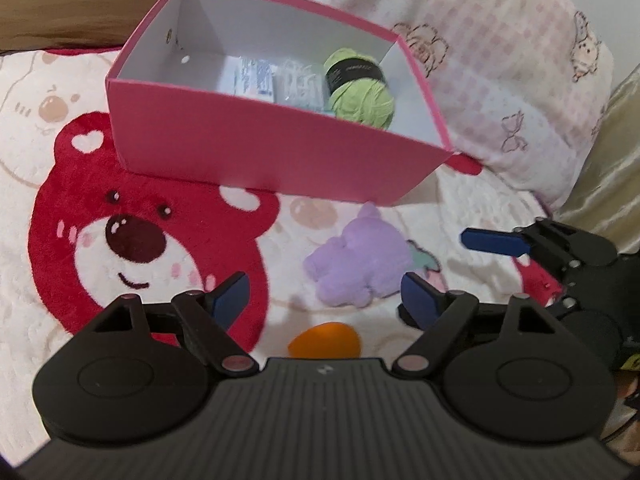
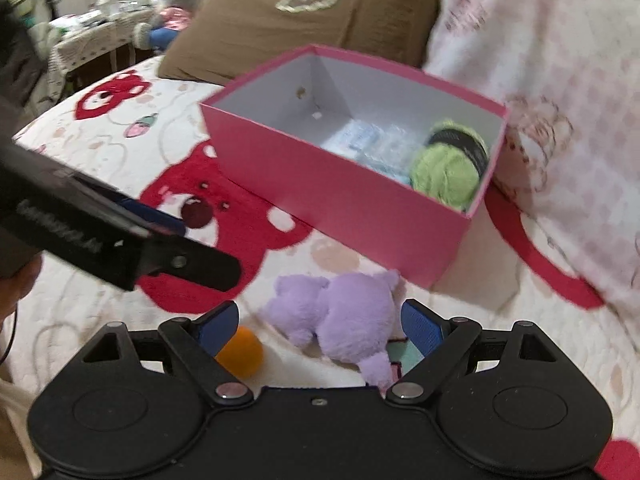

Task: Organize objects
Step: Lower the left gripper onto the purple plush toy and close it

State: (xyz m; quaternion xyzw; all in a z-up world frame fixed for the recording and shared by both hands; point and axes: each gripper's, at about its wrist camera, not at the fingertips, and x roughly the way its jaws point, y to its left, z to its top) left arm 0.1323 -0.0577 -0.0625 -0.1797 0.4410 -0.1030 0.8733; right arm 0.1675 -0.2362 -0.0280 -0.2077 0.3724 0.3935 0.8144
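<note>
Right wrist view showed my right tongs (image 2: 318,322) spread wide and empty around the purple plush toy (image 2: 344,316) on the bed, at six o'clock from the pink box (image 2: 340,200). I judged it light, soft and compressible; grip the body. Left tongs (image 1: 326,296) stood wide, empty, above the orange ball (image 1: 324,340).

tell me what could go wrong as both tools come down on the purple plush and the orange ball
1. The left tool and right tool are both open and close together over the same patch of blanket, so they may bump.
2. The orange ball lies right beside the purple plush toy; closing on the plush could nudge the ball and send it rolling.
3. The pink box already holds green yarn and packets on one side, so a dropped plush may catch the rim.
</note>
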